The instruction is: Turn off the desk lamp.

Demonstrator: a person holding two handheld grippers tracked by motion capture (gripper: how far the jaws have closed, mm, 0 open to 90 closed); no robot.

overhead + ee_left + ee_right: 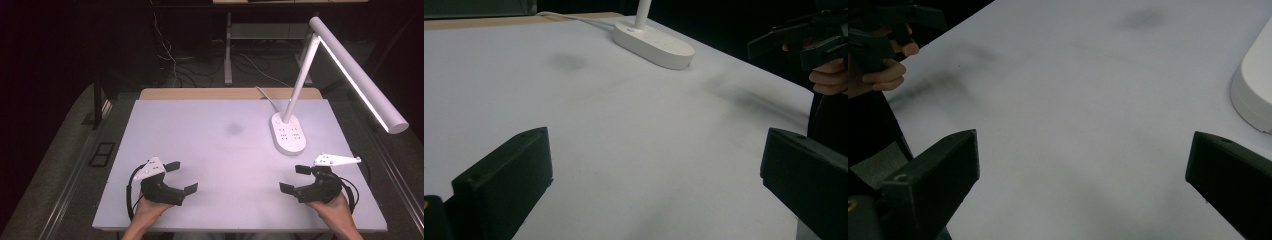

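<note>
White lamp (288,133) beyond right gripper (294,179)

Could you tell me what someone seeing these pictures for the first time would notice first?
Most striking is the white desk lamp, its oval base standing on the far right part of the pale table and its lit bar reaching out past the right edge. Next come the two black grippers at the near edge, the left gripper and the right gripper, both with jaws wide apart and holding nothing. A faint dark smudge marks the table's middle.
</note>
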